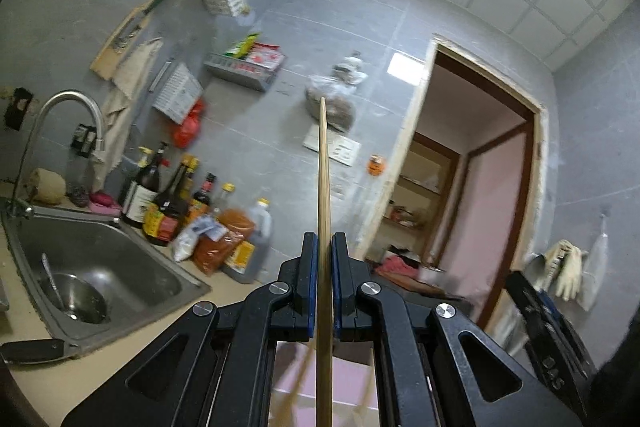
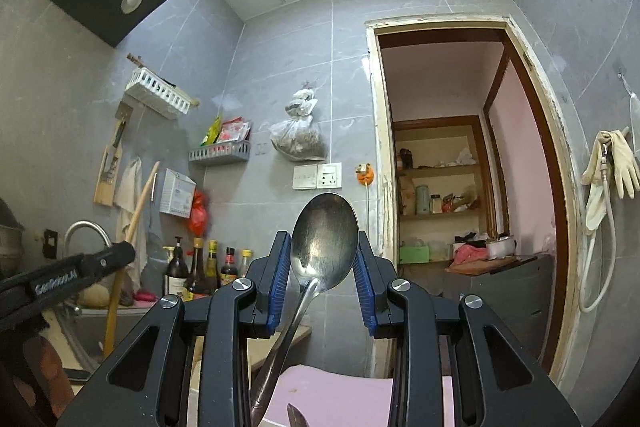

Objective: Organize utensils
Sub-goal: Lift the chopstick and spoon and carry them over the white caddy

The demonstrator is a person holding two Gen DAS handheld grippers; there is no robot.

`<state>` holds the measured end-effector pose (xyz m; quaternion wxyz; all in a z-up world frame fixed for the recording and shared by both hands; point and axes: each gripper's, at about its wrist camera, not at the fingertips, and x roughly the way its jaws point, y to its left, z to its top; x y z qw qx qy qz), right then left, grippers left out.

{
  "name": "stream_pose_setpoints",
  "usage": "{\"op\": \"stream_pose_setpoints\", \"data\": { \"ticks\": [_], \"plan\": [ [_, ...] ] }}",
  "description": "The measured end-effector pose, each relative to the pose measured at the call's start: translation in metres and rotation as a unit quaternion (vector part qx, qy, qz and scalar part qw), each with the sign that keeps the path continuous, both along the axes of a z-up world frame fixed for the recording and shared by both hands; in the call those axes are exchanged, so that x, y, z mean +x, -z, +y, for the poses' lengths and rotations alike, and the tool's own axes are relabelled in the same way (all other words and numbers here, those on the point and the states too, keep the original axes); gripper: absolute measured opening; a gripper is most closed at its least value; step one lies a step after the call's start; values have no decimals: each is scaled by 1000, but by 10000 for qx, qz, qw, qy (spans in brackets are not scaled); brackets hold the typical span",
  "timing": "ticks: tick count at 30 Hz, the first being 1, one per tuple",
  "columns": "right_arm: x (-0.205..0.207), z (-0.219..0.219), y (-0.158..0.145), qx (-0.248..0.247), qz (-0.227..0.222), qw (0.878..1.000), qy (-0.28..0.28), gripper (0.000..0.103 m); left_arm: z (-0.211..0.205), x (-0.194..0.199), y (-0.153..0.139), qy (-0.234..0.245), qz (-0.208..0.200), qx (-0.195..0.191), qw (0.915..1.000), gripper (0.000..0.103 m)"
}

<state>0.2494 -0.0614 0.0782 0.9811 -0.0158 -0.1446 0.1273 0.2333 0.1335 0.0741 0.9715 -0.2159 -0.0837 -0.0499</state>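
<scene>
Both utensils are lifted, mid-carry. The right gripper (image 2: 324,255) stands partly open around a spoon (image 2: 324,239), bowl between its fingers. The left gripper (image 1: 324,267) is clamped on a chopstick (image 1: 323,167) pointing straight ahead. Next, I judge, each needs a holder.

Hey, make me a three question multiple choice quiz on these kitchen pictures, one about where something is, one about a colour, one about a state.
1. Where does the plastic bag of dried goods hang?
A. inside the sink
B. on the grey tiled wall left of the doorway
C. on the shelf beyond the doorway

2. What colour are the pads lining the jaws?
A. blue
B. red
C. yellow

3. What is the left gripper doing?
A. open and empty
B. shut on a fork
C. shut on the chopstick

Key: B, the bag hangs on the wall beside the door frame; A, blue strips line both jaws; C, the jaws pinch the thin wooden stick.
</scene>
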Motion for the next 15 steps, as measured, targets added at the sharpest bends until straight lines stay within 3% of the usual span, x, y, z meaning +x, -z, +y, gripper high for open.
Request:
{"op": "stream_pose_setpoints", "data": {
  "ticks": [7, 15],
  "plan": [
    [5, 10, 20, -242, -305, 9991, 195, 28, 16, 15, 21, -366, 107, -276, 9989, 4],
    [11, 26, 31, -472, -286, 9983, 165, 28, 10, 26, 32, -465, 131, -135, 9987, 4]
  ]
}}
